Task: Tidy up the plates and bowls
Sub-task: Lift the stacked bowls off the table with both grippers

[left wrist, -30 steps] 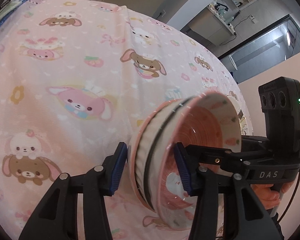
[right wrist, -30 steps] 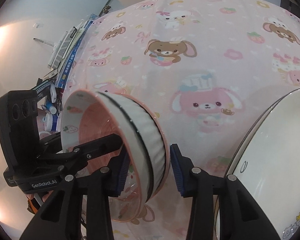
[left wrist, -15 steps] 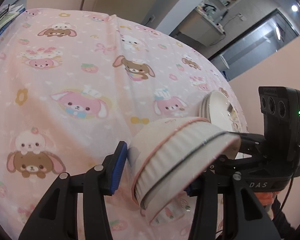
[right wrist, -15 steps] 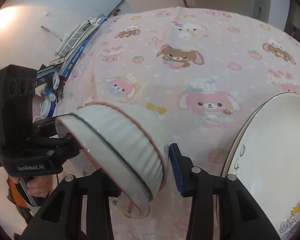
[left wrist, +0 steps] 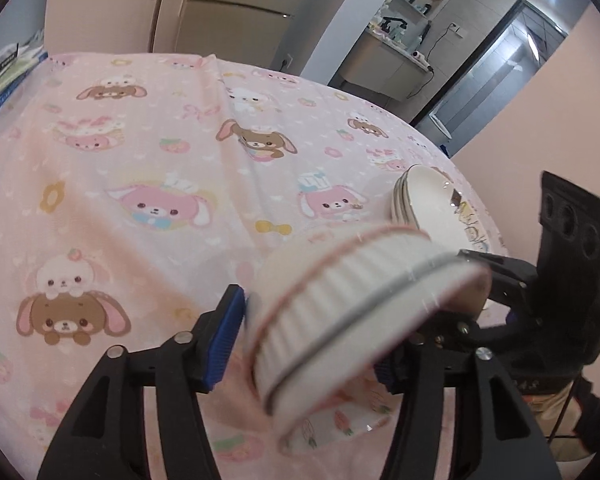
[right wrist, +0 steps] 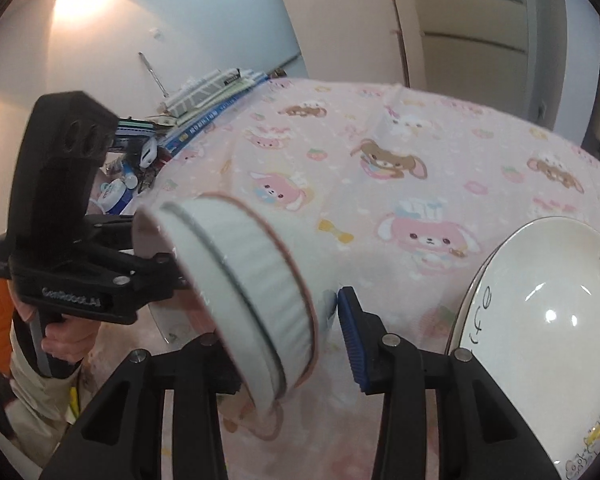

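The plates look sorted: a stack of white plates (left wrist: 428, 200) sits near the right edge of the tabletop, whose pink cartoon-print cloth (left wrist: 140, 152) is otherwise bare as far as both views reach, so what seems left is to bring the bowls to rest. The bowls (left wrist: 360, 304), ribbed white with pink and dark rim lines and apparently nested one in another, are off the cloth, tipped so that their mouth turns down and toward the front right corner; motion blur hides how many there are. They hang between the two tools. The left gripper (left wrist: 312, 340) has its blue-padded left finger just beside the bowls' base, with a sliver of gap, while its right finger is hidden behind the rim, so I cannot tell whether it pinches them or merely brackets them. The right gripper (right wrist: 284, 336) likewise shows its right pad just clear of the bowls' base and its left finger covered by their wall, so its hold is equally unclear. In the right wrist view the plate stack lies just right of that gripper.
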{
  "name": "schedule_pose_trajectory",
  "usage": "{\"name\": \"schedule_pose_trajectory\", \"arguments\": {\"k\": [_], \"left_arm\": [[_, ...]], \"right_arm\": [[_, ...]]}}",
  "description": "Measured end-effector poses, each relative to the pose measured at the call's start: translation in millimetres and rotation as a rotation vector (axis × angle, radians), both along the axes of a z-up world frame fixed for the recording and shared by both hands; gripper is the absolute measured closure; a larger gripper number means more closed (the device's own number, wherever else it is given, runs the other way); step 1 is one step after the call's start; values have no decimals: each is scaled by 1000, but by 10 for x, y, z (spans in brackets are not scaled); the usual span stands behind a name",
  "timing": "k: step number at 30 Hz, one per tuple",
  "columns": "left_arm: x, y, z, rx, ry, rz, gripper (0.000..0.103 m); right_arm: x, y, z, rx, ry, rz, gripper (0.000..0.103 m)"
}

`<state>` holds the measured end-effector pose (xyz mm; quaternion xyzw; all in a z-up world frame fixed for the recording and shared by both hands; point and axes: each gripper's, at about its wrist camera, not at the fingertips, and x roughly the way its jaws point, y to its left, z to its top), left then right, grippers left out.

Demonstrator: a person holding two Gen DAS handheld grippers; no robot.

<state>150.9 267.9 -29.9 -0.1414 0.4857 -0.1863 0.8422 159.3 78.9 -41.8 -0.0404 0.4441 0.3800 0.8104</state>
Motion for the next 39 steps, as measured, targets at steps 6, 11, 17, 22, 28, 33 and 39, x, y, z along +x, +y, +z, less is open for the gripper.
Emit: {"name": "schedule_pose_trajectory", "arguments": {"k": [6, 11, 17, 22, 28, 33, 39], "left_arm": [[72, 42, -103, -53, -19, 16, 43], [173, 134, -174, -140, 0, 35, 42], [191, 181, -266, -195, 8, 47, 39], [213, 197, -254, -202, 49, 48, 42], [218, 113, -154, -165, 71, 58, 43], [177, -22, 107, -129, 30, 30, 43], [194, -213, 421, -113, 13, 19, 43]], "right_arm": [[93, -4, -228, 87, 62, -53, 59], [232, 29, -334, 166, 134, -90, 42], [304, 88, -459, 235, 196, -106, 43], [324, 102, -467, 241, 208, -84, 43], [378, 43, -449, 251, 302, -84, 43], [323, -80, -269, 269, 278, -65, 43], [313, -283, 12, 294, 265, -75, 43]]}}
